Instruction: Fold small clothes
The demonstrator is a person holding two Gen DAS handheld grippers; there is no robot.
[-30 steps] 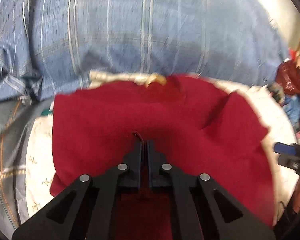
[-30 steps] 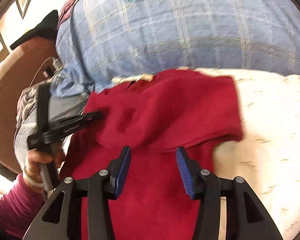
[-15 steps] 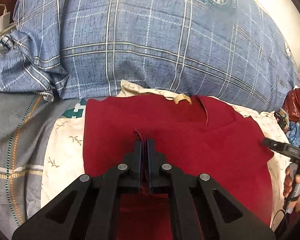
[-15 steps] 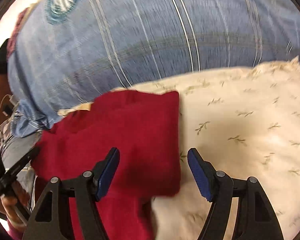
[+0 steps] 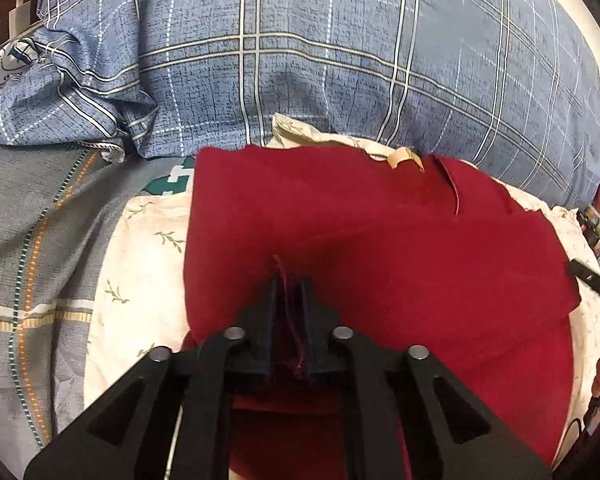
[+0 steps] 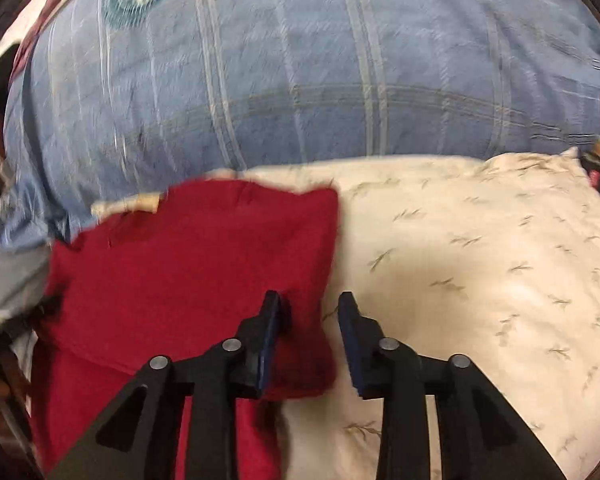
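While your left gripper (image 5: 290, 280) pinches a fold of the red garment (image 5: 380, 248) between its closed fingers, your right gripper (image 6: 308, 312) stands released over the garment's right edge, which lies on the cream pillow (image 6: 480, 272) before the blue plaid pillow (image 5: 320, 60).

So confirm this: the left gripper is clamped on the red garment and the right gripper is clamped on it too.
Not quite. The left gripper is clamped on the red garment, but the right wrist view shows the right gripper open, its fingers straddling the garment's edge.
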